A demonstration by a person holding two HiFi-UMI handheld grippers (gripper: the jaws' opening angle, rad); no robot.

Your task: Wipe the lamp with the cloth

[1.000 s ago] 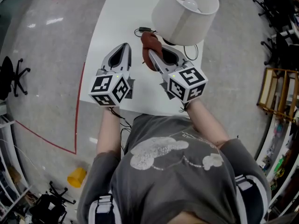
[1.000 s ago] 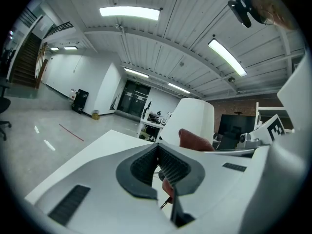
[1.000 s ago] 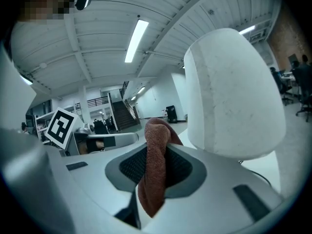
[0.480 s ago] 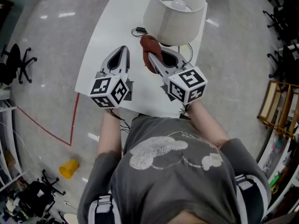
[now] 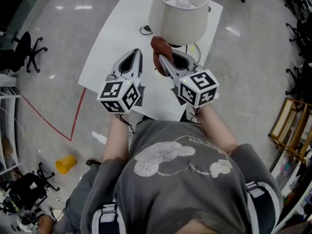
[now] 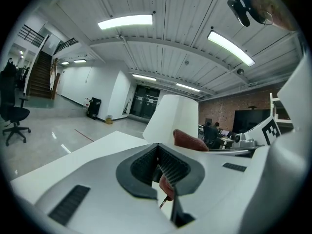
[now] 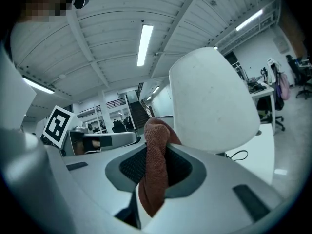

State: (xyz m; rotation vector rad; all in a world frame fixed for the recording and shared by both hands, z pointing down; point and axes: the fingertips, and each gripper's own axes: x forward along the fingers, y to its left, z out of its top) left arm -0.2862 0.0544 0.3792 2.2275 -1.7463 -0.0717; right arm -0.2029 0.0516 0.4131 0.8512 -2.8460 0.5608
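Limp-looking cloth [image 7: 155, 172] is pinched in right gripper [image 5: 164, 61] jaws beside the lamp [image 5: 178, 19]; left gripper [image 5: 137, 52] jaws are pressed together.

The right gripper [image 7: 155, 168] has its fingers [image 7: 179, 168] closed on a rust-brown cloth [image 7: 157, 135]. The cloth bunches up above them toward 12 o'clock, and a flap hangs down toward 6 o'clock. At 1 o'clock stands the lamp's white shade [image 7: 212, 99], its lower edge just beside the top of the cloth; contact cannot be told. At 9 o'clock the left gripper [image 7: 127, 138] lies level, with its marker cube [image 7: 58, 123] behind it. At 3 o'clock a dark cord [image 7: 239, 155] lies on the white counter [image 7: 265, 147].
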